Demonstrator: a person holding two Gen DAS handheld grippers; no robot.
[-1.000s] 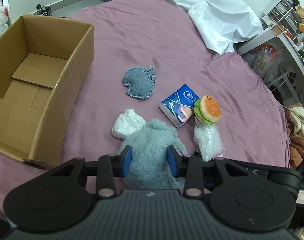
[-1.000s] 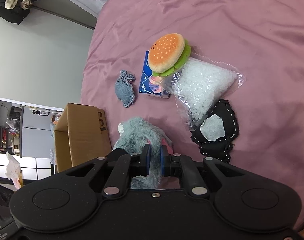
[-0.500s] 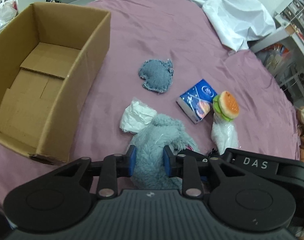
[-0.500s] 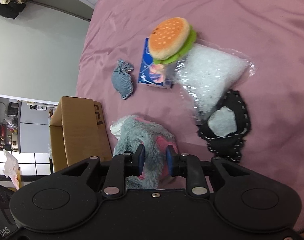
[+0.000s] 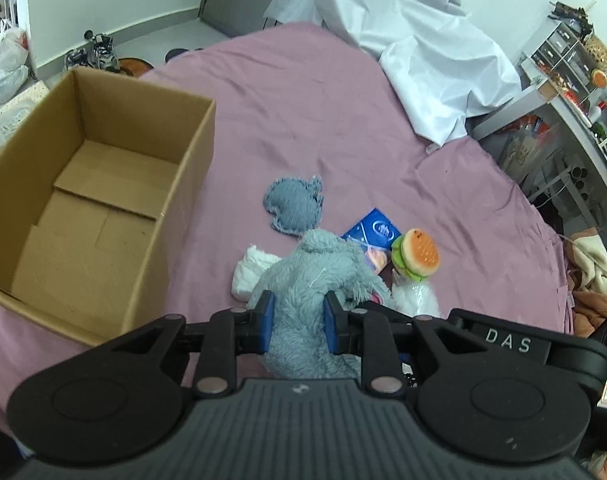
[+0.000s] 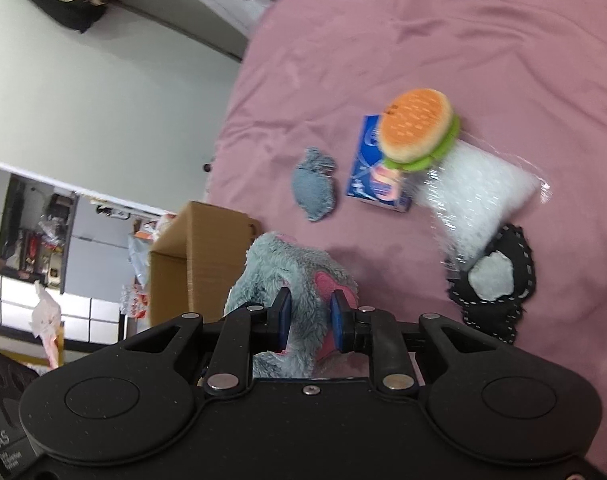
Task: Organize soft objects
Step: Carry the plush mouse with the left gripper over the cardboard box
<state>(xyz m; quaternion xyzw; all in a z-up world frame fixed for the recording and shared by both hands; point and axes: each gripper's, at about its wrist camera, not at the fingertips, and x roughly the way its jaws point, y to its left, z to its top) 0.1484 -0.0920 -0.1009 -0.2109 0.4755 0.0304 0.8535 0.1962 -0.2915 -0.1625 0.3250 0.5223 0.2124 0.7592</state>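
A fluffy grey plush toy (image 5: 311, 280) with pink patches (image 6: 299, 276) is held by both grippers, lifted above the purple bed. My left gripper (image 5: 297, 322) is shut on its body. My right gripper (image 6: 309, 322) is shut on its other end. An open empty cardboard box (image 5: 91, 200) stands to the left, also seen in the right wrist view (image 6: 199, 256). On the bed lie a burger plush (image 5: 417, 254), a grey denim pad (image 5: 293, 210), a blue tissue pack (image 5: 373, 232), a white wad (image 5: 251, 272) and a clear bag of white filling (image 6: 475, 200).
A black stitched pad (image 6: 495, 280) lies beside the filling bag. A white sheet (image 5: 419, 52) is heaped at the bed's far end. Shelves with clutter (image 5: 571, 92) stand to the right. The purple bed (image 5: 303, 120) ends at the floor on the left.
Both grippers have lifted the grey plush off the bed and risen. The left gripper closed tighter on it; the right gripper's jaws stand wider on a thicker part. The box looks nearer.
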